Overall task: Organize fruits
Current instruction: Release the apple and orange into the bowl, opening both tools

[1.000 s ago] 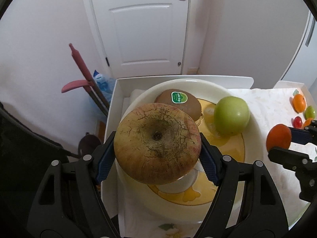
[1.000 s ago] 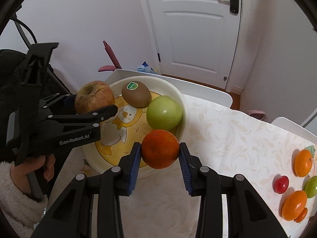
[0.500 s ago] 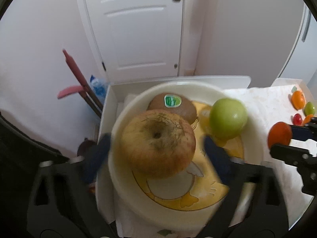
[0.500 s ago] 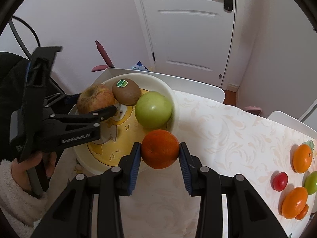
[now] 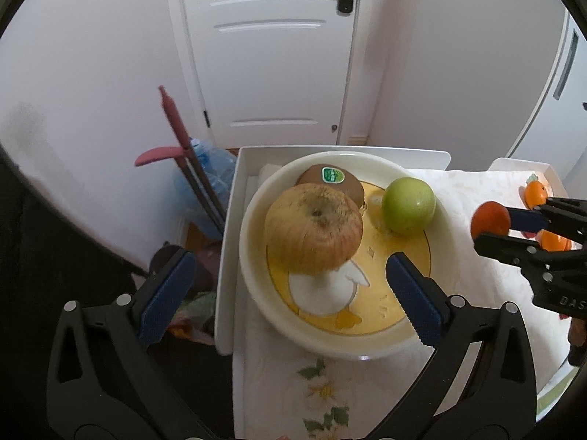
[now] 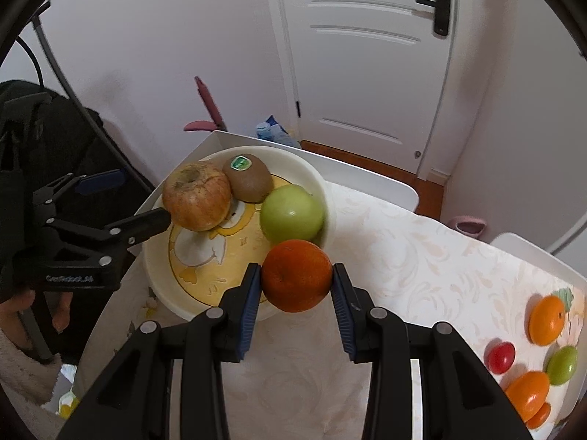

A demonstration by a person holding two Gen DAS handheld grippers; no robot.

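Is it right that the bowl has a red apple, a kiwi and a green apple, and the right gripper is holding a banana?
Not quite. The bowl does hold the red apple, kiwi and green apple, but the right gripper is shut on an orange, not a banana. The right wrist view shows it.

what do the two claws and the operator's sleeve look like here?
Both claws are black plastic frames with silver screw heads and ribbed blue pads. The left claw has grey lettering along its side, too blurred to read for sure. The right claw has the same build. A fluffy white sleeve covers the wrist behind the left claw.
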